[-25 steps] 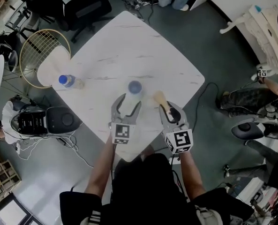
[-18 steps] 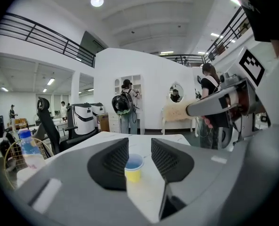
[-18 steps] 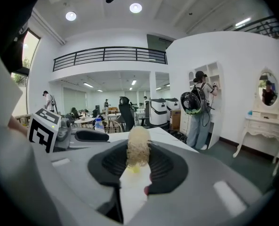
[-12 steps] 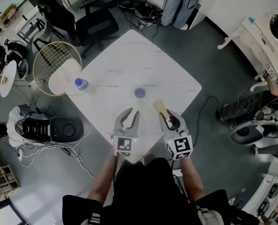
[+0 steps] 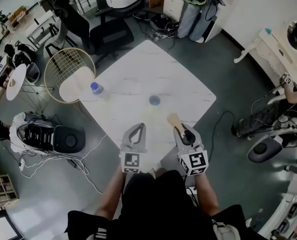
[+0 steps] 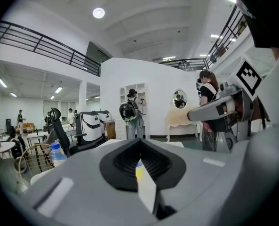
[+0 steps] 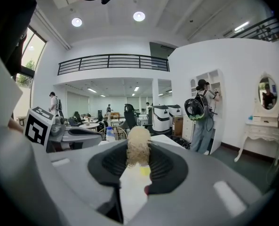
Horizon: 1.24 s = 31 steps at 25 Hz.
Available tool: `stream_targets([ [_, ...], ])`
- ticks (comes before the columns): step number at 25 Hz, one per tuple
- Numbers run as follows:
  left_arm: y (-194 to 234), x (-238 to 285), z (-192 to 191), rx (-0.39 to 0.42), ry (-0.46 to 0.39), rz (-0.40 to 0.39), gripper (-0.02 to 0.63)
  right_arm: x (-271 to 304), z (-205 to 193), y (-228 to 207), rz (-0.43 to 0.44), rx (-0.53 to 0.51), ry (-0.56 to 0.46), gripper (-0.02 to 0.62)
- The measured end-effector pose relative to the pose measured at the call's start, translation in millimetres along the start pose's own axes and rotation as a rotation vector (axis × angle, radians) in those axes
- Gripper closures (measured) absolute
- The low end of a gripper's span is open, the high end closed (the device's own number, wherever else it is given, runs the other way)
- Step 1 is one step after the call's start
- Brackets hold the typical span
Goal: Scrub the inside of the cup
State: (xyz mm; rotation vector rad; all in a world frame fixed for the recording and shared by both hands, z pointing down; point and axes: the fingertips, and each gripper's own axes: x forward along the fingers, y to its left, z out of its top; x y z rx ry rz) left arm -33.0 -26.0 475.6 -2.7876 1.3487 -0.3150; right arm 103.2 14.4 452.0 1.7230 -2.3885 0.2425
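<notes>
Tan bristle brush: clamped in right gripper. Left gripper just closed, empty. Unheld blue-rimmed clear cup may tip under scrubbing.

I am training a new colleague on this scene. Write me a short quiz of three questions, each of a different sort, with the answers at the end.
1. True or false: the left gripper holds the cup.
2. What is the right gripper shut on? A) a spoon B) a brush C) a cloth
3. Fill in: the cap of the bottle on the table is ___ in colour.

Key: 1 false; 2 B; 3 blue.
</notes>
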Motion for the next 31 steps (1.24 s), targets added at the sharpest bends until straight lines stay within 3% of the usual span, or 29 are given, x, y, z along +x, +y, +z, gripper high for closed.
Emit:
stream_targets([
  [5, -9.0, 10.2, 18.7, -0.003, -0.008, 0.012, 0.598, -5.8, 12.6, -15.1, 0.005, -0.006, -0.009, 0.488],
  [31, -15.4, -9.7, 20.1, 0.026, -0.027, -0.006, 0.598, -18.8, 7.4, 6.9, 0.005, -0.01, -0.022, 0.488],
])
